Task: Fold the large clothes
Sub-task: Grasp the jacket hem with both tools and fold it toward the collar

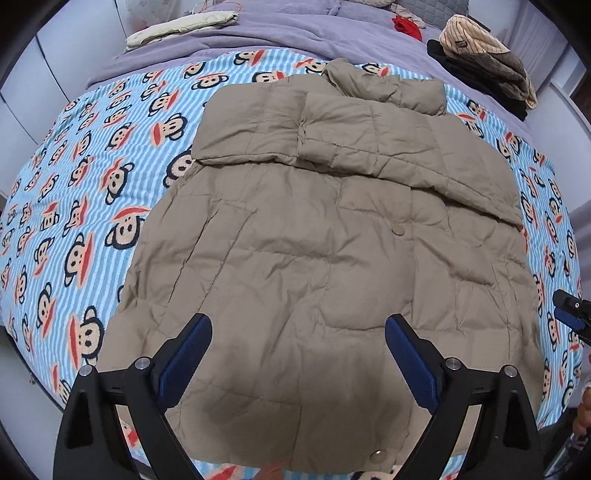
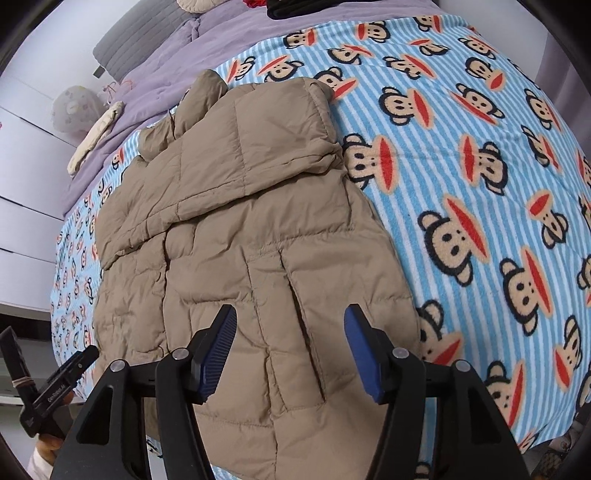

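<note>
Lying flat, puffy tan jacket

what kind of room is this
Most likely a bedroom. The tan puffer jacket lies spread on a bed covered by a blue striped monkey-print blanket, with a purple duvet bunched at the far end and a pile of other clothes on it.

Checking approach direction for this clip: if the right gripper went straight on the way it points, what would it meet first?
Most likely the tan jacket: the open right gripper points at its lower part near the pocket slit. Depth is unclear.
</note>
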Action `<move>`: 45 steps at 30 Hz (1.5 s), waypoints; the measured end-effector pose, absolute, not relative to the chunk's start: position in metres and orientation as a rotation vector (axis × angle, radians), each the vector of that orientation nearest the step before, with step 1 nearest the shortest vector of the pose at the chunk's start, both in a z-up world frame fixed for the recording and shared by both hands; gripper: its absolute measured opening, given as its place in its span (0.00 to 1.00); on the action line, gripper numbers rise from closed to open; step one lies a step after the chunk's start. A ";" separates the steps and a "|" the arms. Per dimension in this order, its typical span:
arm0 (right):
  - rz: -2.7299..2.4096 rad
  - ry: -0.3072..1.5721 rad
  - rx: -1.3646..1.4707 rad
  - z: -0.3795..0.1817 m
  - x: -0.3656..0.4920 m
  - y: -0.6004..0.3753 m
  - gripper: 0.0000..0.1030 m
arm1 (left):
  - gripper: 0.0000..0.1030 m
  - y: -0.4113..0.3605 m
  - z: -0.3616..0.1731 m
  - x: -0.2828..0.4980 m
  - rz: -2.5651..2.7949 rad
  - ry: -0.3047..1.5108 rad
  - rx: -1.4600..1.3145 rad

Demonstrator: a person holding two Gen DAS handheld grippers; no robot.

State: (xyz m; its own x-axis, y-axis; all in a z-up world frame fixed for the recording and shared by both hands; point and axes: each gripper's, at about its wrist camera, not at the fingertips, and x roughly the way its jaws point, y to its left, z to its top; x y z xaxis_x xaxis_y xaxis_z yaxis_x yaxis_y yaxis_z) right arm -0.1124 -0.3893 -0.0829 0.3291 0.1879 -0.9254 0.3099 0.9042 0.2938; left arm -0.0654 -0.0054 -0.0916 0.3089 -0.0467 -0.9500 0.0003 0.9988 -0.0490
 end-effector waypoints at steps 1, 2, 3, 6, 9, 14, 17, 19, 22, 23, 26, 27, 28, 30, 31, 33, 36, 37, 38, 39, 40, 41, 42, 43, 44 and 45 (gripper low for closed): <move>-0.085 1.248 0.469 -0.084 -0.115 -0.386 0.64 | 0.93 -0.003 -0.092 -0.068 -0.039 1.260 -0.041; -0.085 1.252 0.475 -0.085 -0.118 -0.381 0.67 | 0.93 0.000 -0.093 -0.071 -0.048 1.264 -0.042; -0.085 1.254 0.480 -0.085 -0.121 -0.376 0.70 | 0.93 0.004 -0.094 -0.074 -0.058 1.270 -0.043; -0.085 1.245 0.509 -0.086 -0.133 -0.362 0.80 | 0.93 0.012 -0.097 -0.081 -0.083 1.289 -0.022; -0.091 1.239 0.551 -0.090 -0.145 -0.349 0.82 | 0.93 0.020 -0.100 -0.088 -0.102 1.305 -0.002; -0.108 1.248 0.616 -0.095 -0.162 -0.337 1.00 | 0.93 0.033 -0.104 -0.096 -0.133 1.330 0.001; -0.109 1.247 0.654 -0.097 -0.170 -0.333 1.00 | 0.93 0.038 -0.106 -0.100 -0.143 1.337 0.017; -0.098 1.271 0.669 -0.098 -0.175 -0.329 1.00 | 0.93 0.042 -0.107 -0.102 -0.128 1.332 0.026; -0.108 1.288 0.693 -0.100 -0.184 -0.328 1.00 | 0.92 0.047 -0.111 -0.105 -0.066 1.320 0.080; -0.113 1.288 0.713 -0.101 -0.188 -0.329 1.00 | 0.92 0.051 -0.114 -0.107 -0.048 1.326 0.093; -0.115 1.281 0.804 -0.109 -0.197 -0.334 1.00 | 0.92 0.071 -0.120 -0.112 -0.037 1.361 0.055; -0.117 1.283 0.827 -0.113 -0.200 -0.335 1.00 | 0.92 0.078 -0.121 -0.114 -0.046 1.373 0.031; -0.122 1.283 0.843 -0.115 -0.202 -0.336 1.00 | 0.92 0.085 -0.122 -0.117 -0.050 1.380 0.009; -0.130 1.276 0.867 -0.118 -0.208 -0.339 1.00 | 0.92 0.099 -0.123 -0.124 -0.059 1.383 -0.037; -0.134 1.270 0.877 -0.118 -0.212 -0.340 1.00 | 0.92 0.106 -0.123 -0.127 -0.063 1.381 -0.062; -0.144 1.253 0.900 -0.119 -0.218 -0.344 1.00 | 0.92 0.119 -0.124 -0.133 -0.072 1.380 -0.124; -0.162 1.231 0.949 -0.121 -0.230 -0.352 1.00 | 0.92 0.140 -0.128 -0.140 -0.101 1.390 -0.247; -0.165 1.223 0.971 -0.122 -0.233 -0.354 1.00 | 0.92 0.146 -0.130 -0.142 -0.111 1.395 -0.284; -0.167 1.215 0.993 -0.122 -0.237 -0.356 1.00 | 0.92 0.152 -0.131 -0.144 -0.124 1.404 -0.317; -0.169 1.208 1.011 -0.123 -0.241 -0.357 1.00 | 0.92 0.157 -0.133 -0.147 -0.142 1.412 -0.354; -0.169 1.204 1.023 -0.122 -0.244 -0.358 1.00 | 0.92 0.162 -0.136 -0.150 -0.167 1.423 -0.402; -0.167 1.201 1.029 -0.122 -0.247 -0.358 1.00 | 0.92 0.167 -0.141 -0.152 -0.192 1.438 -0.457; -0.166 1.197 1.031 -0.121 -0.251 -0.358 1.00 | 0.92 0.172 -0.146 -0.155 -0.207 1.453 -0.505; -0.170 1.199 1.030 -0.122 -0.254 -0.358 1.00 | 0.92 0.175 -0.151 -0.158 -0.219 1.467 -0.544; -0.181 1.205 1.031 -0.123 -0.258 -0.358 1.00 | 0.92 0.177 -0.156 -0.161 -0.229 1.479 -0.574; -0.192 1.208 1.039 -0.126 -0.261 -0.359 1.00 | 0.92 0.177 -0.161 -0.162 -0.235 1.489 -0.594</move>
